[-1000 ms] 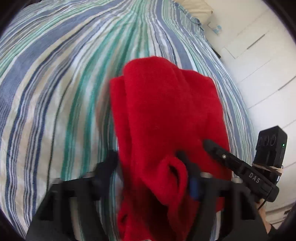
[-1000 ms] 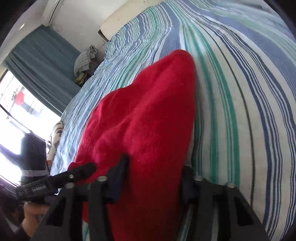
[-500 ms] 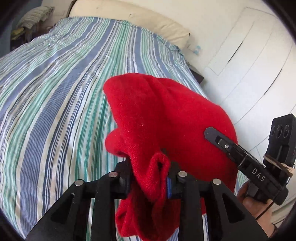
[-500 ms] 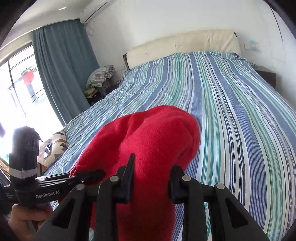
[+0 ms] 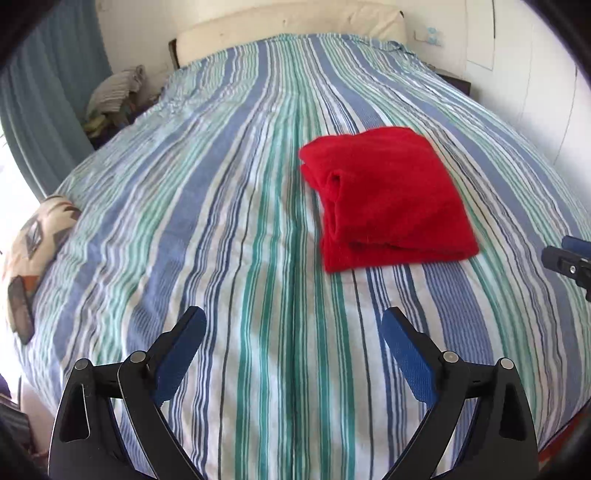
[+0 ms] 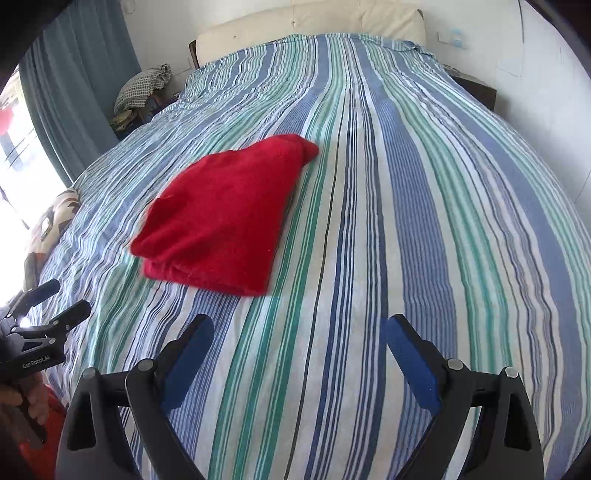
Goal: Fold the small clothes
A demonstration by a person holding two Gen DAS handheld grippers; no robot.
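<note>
A red garment (image 5: 388,199) lies folded in a thick rectangle on the striped bedspread (image 5: 221,221); it also shows in the right wrist view (image 6: 225,214). My left gripper (image 5: 293,328) is open and empty, pulled back from the garment, which lies ahead and to its right. My right gripper (image 6: 299,332) is open and empty, with the garment ahead and to its left. Each gripper shows at the edge of the other's view: the right one (image 5: 569,258) and the left one (image 6: 44,306).
A patterned cushion (image 5: 33,251) lies at the bed's left edge. A pile of clothes (image 6: 142,88) sits by the blue curtain (image 6: 74,96). A cream headboard (image 6: 306,22) is at the far end, and a dark nightstand (image 6: 476,88) and white wall stand at the right.
Both grippers were shut on the red garment and held it up. They have let go, opened and drawn back, and the garment now lies folded on the bed.
</note>
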